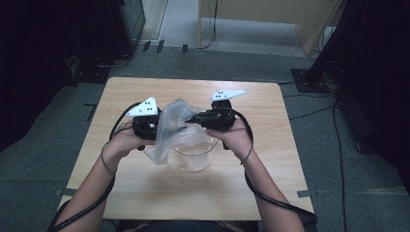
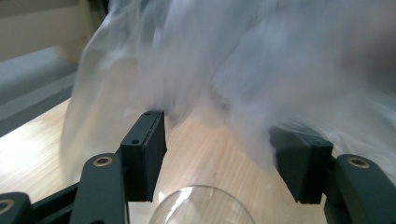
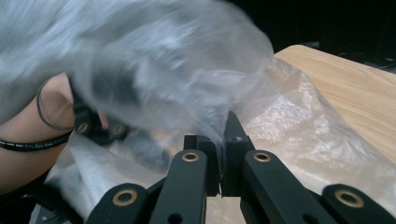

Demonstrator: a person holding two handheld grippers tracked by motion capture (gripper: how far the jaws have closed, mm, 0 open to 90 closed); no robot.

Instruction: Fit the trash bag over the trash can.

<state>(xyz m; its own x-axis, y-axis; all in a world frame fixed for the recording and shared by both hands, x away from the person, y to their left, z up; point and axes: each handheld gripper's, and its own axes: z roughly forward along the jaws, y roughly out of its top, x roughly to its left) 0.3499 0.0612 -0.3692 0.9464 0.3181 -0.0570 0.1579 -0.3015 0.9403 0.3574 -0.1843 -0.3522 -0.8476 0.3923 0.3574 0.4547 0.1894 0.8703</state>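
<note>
A crumpled clear plastic bag point(image 1: 175, 126) hangs between my two grippers above the wooden table point(image 1: 145, 188). My right gripper point(image 1: 189, 119) is shut on the bag's film; in the right gripper view its jaws pinch the bag point(image 3: 154, 70) at the tips point(image 3: 222, 140). My left gripper point(image 1: 159, 126) is at the bag's left side. In the left gripper view its jaws stand wide apart point(image 2: 219, 144), and the bag point(image 2: 243, 60) billows just ahead of them. A clear glass beaker point(image 1: 193, 155) stands on the table under the bag, its rim point(image 2: 201, 205) low in the left gripper view.
Black cables trail from both grippers along the person's forearms to the table's near edge. Beyond the table lie grey carpet, dark equipment stands point(image 1: 314, 72) with cables at the right, and a pale wooden cabinet point(image 1: 270, 19) at the back.
</note>
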